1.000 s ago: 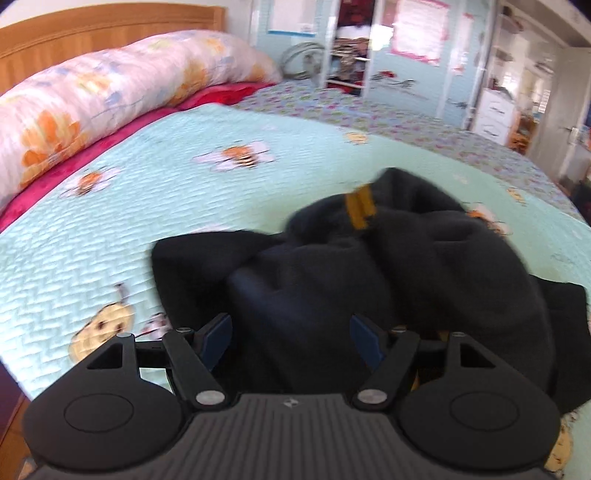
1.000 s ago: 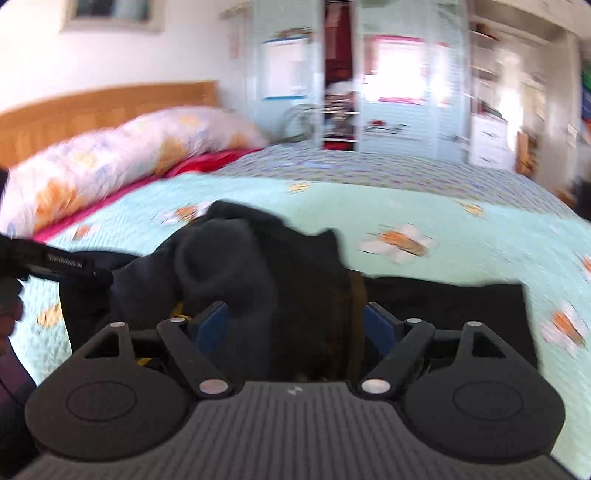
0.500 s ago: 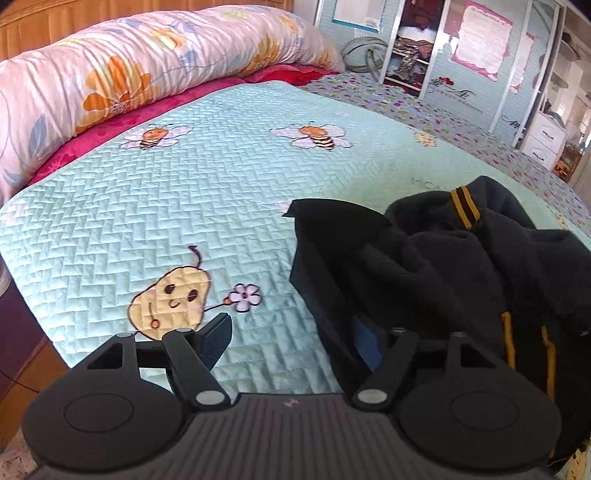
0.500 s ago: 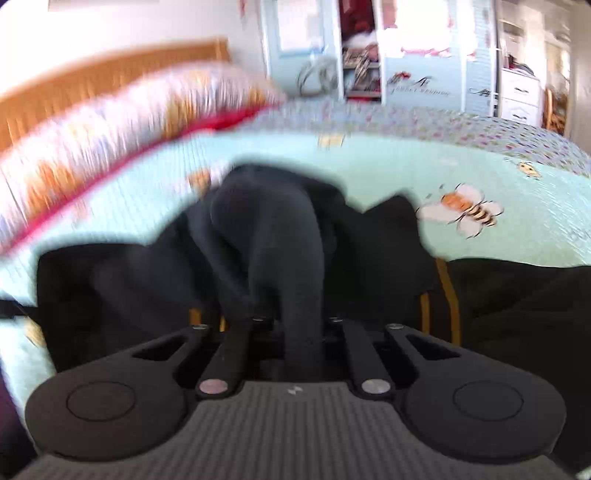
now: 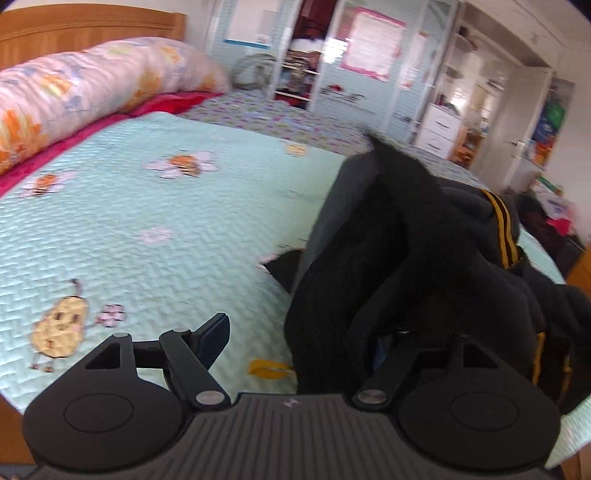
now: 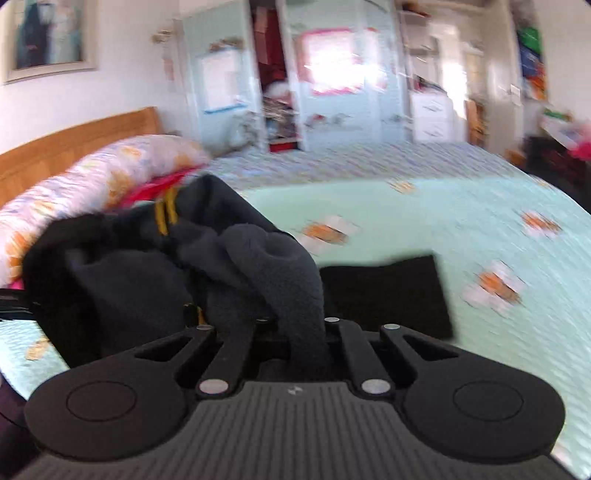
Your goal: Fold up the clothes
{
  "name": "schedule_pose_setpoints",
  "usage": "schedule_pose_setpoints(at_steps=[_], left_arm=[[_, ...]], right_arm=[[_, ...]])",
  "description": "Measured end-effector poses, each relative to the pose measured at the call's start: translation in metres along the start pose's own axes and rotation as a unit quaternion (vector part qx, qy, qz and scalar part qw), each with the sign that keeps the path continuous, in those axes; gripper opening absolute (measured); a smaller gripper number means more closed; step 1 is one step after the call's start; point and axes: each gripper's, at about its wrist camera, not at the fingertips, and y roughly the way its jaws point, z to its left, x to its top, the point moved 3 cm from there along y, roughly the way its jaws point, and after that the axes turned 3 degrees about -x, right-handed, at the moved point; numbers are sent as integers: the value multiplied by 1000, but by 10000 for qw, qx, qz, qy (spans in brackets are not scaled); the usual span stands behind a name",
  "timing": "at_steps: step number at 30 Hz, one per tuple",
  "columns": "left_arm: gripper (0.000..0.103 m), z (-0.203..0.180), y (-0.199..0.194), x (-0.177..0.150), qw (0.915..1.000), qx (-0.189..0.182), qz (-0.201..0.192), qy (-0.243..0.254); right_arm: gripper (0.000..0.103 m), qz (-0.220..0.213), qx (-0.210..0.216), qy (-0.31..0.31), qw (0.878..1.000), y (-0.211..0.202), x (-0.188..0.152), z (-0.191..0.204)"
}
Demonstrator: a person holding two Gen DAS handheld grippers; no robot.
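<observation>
While the dark, fleecy garment with mustard-yellow stripes (image 5: 413,258) is lying bunched in a heap on the mint-green quilted bedspread with bee and pear motifs (image 5: 147,229), the left gripper (image 5: 299,339) is hanging over its near edge with its jaws spread wide. Its left blue-padded finger (image 5: 212,338) is hovering above bare quilt, and the other one is sitting buried in the dark folds. The right gripper (image 6: 295,328) is pinching a thick roll of the same garment (image 6: 184,266), its jaws drawn close around the cloth, which is rising from them in a hump. A flat black piece of fabric (image 6: 388,291) is lying just beside that hump on the bedspread (image 6: 480,229). A long floral bolster (image 5: 85,96) is resting along the wooden headboard (image 5: 85,33).
</observation>
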Motion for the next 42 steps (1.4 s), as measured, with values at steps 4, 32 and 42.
schedule_pose_setpoints(at_steps=[4, 32, 42], left_arm=[[78, -34, 17, -12, 9987, -339, 194, 314], [51, -98, 89, -118, 9628, -1003, 1534, 1987], [51, -30, 55, -100, 9807, -1383, 1295, 483]], right_arm=[[9, 380, -344, -41, 9987, 16, -33, -13], [84, 412, 1388, -1616, 9762, 121, 68, 217], [14, 847, 735, -145, 9936, 93, -18, 99]])
